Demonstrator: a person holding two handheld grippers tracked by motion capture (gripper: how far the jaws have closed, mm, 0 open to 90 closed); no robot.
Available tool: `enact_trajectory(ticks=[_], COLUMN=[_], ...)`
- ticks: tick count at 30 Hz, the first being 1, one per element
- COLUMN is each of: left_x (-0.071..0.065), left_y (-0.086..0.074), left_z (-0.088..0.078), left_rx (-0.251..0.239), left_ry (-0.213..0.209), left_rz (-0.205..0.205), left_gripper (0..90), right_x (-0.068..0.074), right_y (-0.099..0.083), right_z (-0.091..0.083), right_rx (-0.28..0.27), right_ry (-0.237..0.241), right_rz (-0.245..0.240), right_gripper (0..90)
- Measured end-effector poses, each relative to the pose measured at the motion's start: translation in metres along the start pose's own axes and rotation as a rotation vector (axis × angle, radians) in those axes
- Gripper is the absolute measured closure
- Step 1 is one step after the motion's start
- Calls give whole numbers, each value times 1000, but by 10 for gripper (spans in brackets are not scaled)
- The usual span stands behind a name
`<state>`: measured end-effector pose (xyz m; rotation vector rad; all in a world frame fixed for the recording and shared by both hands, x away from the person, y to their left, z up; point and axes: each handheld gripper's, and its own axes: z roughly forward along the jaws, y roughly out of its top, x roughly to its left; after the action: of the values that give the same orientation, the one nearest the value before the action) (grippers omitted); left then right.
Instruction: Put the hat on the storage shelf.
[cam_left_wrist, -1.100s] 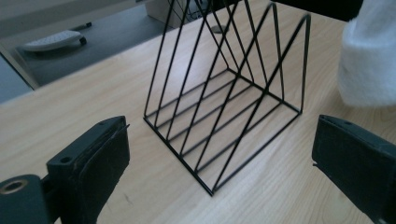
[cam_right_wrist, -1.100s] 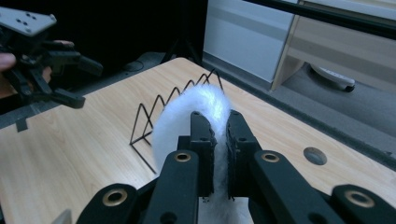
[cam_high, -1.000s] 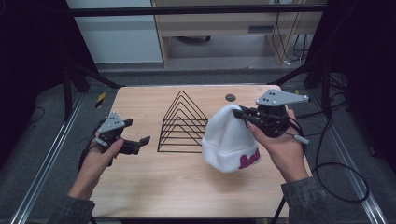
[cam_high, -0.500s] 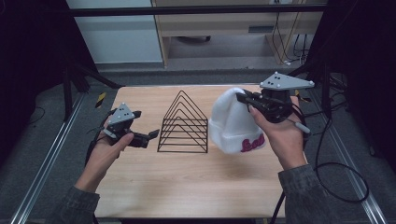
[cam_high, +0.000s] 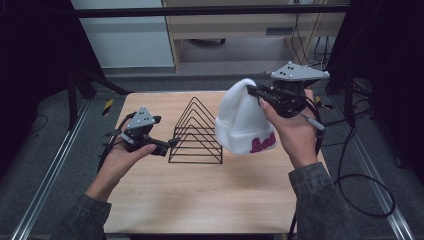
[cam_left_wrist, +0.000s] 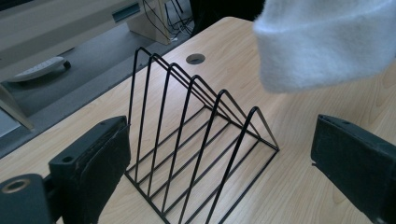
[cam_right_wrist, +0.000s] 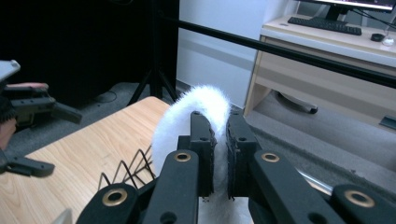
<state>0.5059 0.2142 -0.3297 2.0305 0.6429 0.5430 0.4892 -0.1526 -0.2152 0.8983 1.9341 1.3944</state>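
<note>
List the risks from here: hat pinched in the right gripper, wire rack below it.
1. The right gripper pinches the white beanie only by its top, so the knit could slip out.
2. The hanging brim is close to the black wire rack and could snag on a peak.
3. The left gripper is open at the rack's side and could nudge it.

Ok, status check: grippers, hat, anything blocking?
Right gripper shut on the white hat, held above the table. Left gripper open, empty. Wire rack stands between them.
</note>
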Motion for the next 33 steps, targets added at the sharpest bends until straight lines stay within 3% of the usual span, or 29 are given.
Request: enact_trajectory(ticks=[4, 8, 18, 26, 33], left_x=[0, 2, 8, 2, -5], left_y=[4, 5, 9, 32, 41], left_z=[2, 7, 7, 11, 22], left_rx=[-1, 9, -33, -42, -27], left_ry=[-6, 17, -22, -34, -68], left_rz=[8, 26, -23, 16, 49], left_gripper=[81, 80, 98, 105, 122], right_x=[2, 3, 4, 8, 16], right_y=[6, 12, 25, 35, 43], right_z=[3, 4, 10, 12, 15], right_rx=[0, -12, -16, -42, -56], right_ry=[2, -15, -19, -7, 15], right_rz=[-14, -17, -25, -25, -34], right_gripper=[839, 839, 839, 839, 839])
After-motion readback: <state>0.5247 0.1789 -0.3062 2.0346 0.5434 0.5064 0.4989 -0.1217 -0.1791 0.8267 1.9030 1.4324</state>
